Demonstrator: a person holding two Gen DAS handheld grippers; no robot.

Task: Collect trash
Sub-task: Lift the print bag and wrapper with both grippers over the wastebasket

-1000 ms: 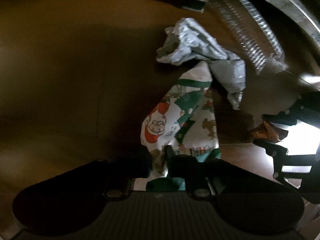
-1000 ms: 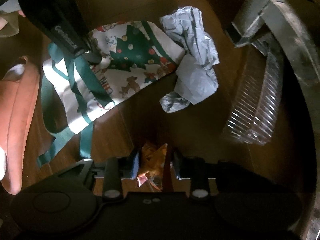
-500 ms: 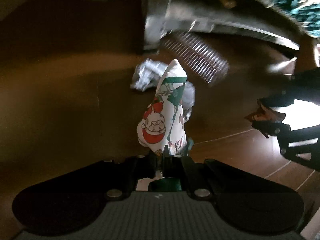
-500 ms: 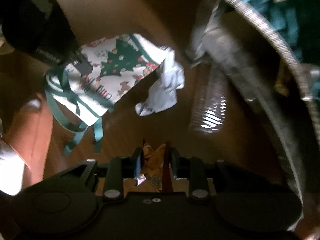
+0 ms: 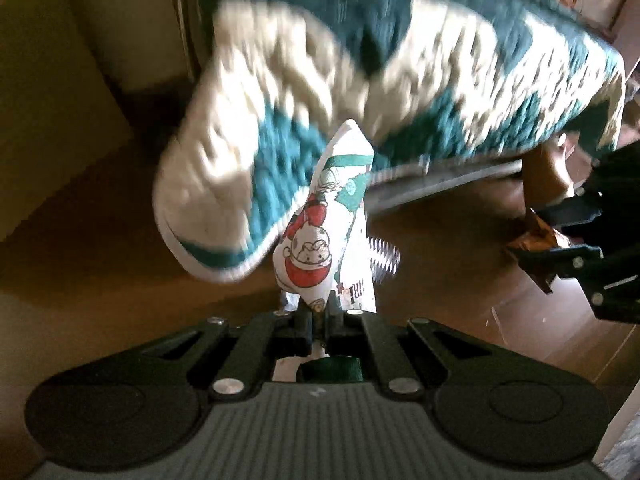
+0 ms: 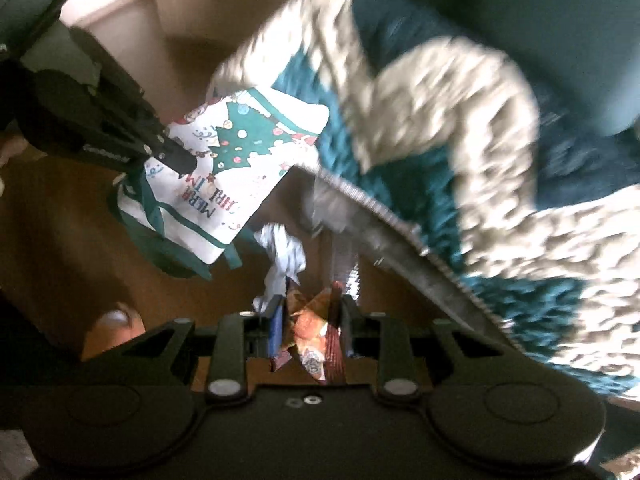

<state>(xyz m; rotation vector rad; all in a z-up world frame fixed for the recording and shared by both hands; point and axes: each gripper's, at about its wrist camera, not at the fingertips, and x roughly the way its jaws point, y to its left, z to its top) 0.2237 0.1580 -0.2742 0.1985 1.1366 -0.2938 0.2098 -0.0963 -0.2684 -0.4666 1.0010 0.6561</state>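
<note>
1. Left gripper (image 5: 319,322): pinched nearly closed on the lower edge of a Christmas-print bag (image 5: 326,236), lifted clear of the floor, green handles (image 6: 160,236) dangling below in the right wrist view.
2. Right gripper (image 6: 310,334): clamped on a crumpled orange snack wrapper (image 6: 310,328), held in the air beside the bag.
3. Bag: probably light, thin and floppy; best pinched at the rim or a handle, mouth held open for the wrapper.
4. Wrapper: likely weightless, crinkly, slippery foil; firm squeeze across the bunched middle.
5. Below: crumpled white paper (image 6: 284,256) lying on the wood floor (image 5: 100,208), probably soft and compressible.
6. Beyond: teal-and-cream blanket (image 5: 440,92) smeared by motion blur; bag mouth hidden; ridged clear plastic (image 5: 384,258) barely legible.
</note>
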